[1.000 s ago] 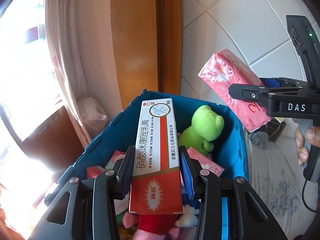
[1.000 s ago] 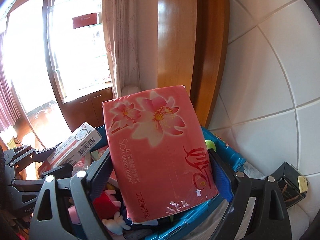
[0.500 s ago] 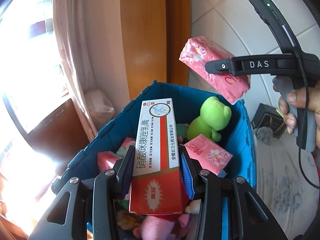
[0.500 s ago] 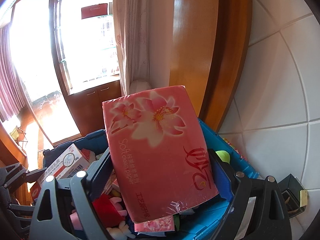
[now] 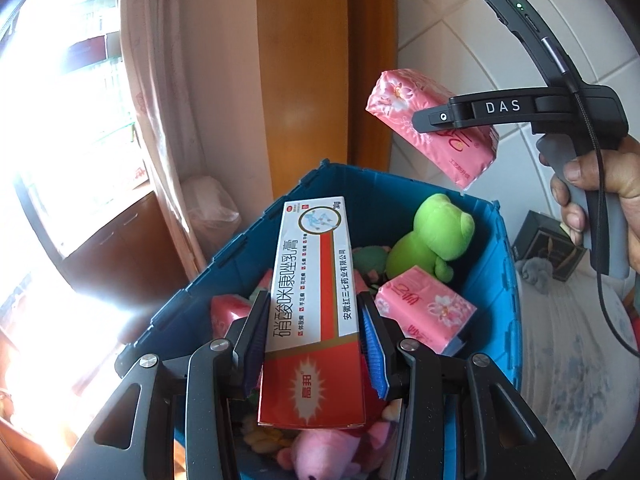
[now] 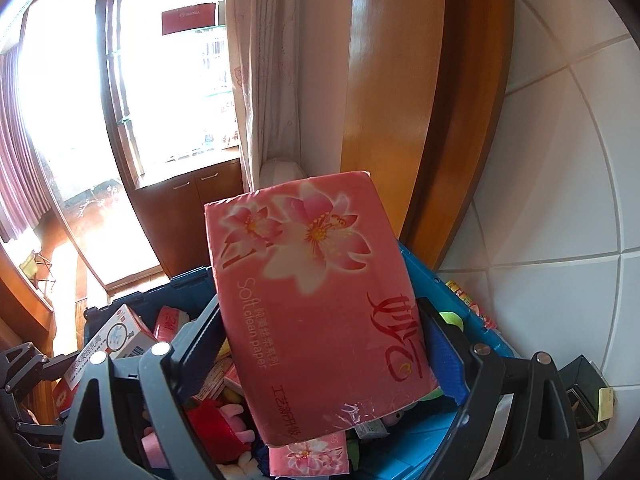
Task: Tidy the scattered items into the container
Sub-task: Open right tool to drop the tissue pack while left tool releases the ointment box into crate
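My left gripper [image 5: 312,340] is shut on a red and white ointment box [image 5: 314,304] and holds it above the blue crate [image 5: 502,280]. My right gripper [image 6: 320,356] is shut on a pink tissue pack [image 6: 316,296] and holds it over the crate [image 6: 424,268]. In the left wrist view the right gripper [image 5: 436,118] and its tissue pack [image 5: 408,108] hang above the crate's far right corner. The left gripper's ointment box [image 6: 116,340] shows at the lower left of the right wrist view. The crate holds a green plush frog [image 5: 436,236], another tissue pack [image 5: 424,308] and pink plush toys [image 5: 324,452].
A wooden door frame [image 5: 320,60] and a curtain [image 5: 156,80] stand behind the crate. A tiled wall [image 6: 560,160] is to the right. A dark box [image 5: 548,244] and a grey fluffy item [image 5: 534,274] lie on the patterned surface right of the crate.
Both grippers have risen over the crate with their loads. The right gripper with the tissue pack moved up and left, from beside the crate to above its far corner.
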